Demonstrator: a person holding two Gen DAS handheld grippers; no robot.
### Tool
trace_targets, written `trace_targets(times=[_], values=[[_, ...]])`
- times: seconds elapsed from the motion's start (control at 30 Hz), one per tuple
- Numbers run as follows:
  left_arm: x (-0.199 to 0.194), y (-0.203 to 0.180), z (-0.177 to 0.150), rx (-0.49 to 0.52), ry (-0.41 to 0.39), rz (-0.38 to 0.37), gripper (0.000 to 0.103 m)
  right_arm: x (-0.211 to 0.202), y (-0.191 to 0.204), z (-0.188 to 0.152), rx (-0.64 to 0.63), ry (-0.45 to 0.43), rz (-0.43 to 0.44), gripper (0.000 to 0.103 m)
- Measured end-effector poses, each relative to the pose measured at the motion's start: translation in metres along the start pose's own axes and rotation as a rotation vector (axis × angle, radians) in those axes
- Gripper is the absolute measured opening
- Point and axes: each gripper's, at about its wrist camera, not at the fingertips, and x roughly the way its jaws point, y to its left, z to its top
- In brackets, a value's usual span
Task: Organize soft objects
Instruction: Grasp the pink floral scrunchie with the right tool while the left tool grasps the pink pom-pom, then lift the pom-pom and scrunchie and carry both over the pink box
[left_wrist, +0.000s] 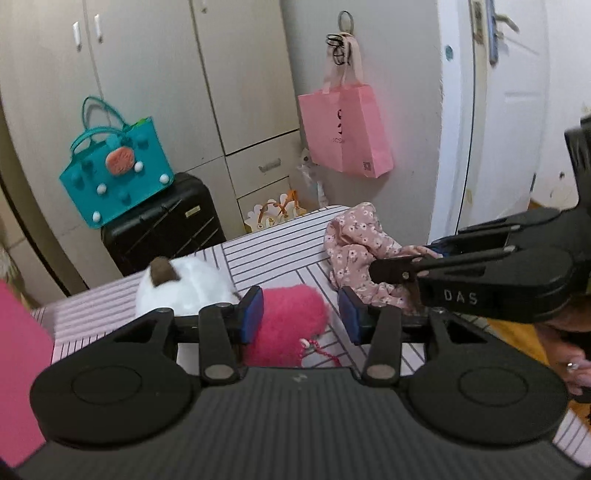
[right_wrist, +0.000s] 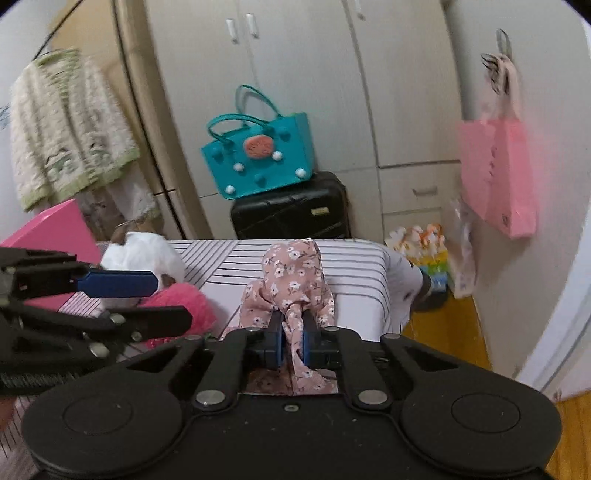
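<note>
- The right gripper (right_wrist: 292, 341) is clamped on a bunched fold of the pink floral cloth (right_wrist: 291, 280); its blue pads (right_wrist: 275, 345) press the fabric from both sides. Pinching a gathered ridge rather than a flat layer seems meant to give the tongs something thick enough to hold.
- From that pinch the floral cloth rises in a crumpled hump and trails back under the tongs, lying on the striped bed cover (right_wrist: 354, 266) near its far right corner. Whether any of it is lifted off the cover, I cannot tell.
- The left gripper (left_wrist: 301, 314) stands apart, holding nothing. Its blue pads (left_wrist: 255, 314) frame the fuzzy hot-pink plush (left_wrist: 291, 321), which sits on the cover between and beyond the fingers, not visibly touched. That spread reads as lining up for a grab on the soft, wide body.
- A thin pink cord (left_wrist: 321, 350) lies on the cover at the plush's near edge.
- Just beside the plush, to its left, rests a white plush toy (left_wrist: 184, 291) with a brown ear.
- A pink box (right_wrist: 55, 229) sits at the bed's left edge; it may be the place for sorting, though its inside is hidden.
- Beyond the bed, a teal tote (left_wrist: 118, 170) stands on a black suitcase (left_wrist: 162, 221), and a pink shopping bag (left_wrist: 345, 129) hangs from a wall hook.
</note>
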Motion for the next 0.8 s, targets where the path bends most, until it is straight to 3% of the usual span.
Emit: trace_targets(times=[0.3, 0.53, 0.67, 0.8], values=[[0.015, 0.02, -0.001, -0.068, 0.061, -0.042, 0.05, 0.002, 0.0, -0.004, 0.047, 0.004, 0.005, 0.014], [0.018, 0.027, -0.008, -0.118, 0.058, -0.066, 0.054, -0.004, 0.007, -0.006, 0.029, 0.023, 0.023, 0.014], [0.021, 0.016, -0.012, -0.049, 0.072, -0.004, 0.047, -0.006, 0.012, -0.007, 0.009, 0.027, 0.019, 0.015], [0.017, 0.017, -0.014, -0.068, 0.073, -0.003, 0.045, -0.007, 0.014, -0.008, -0.003, 0.037, 0.026, 0.019]])
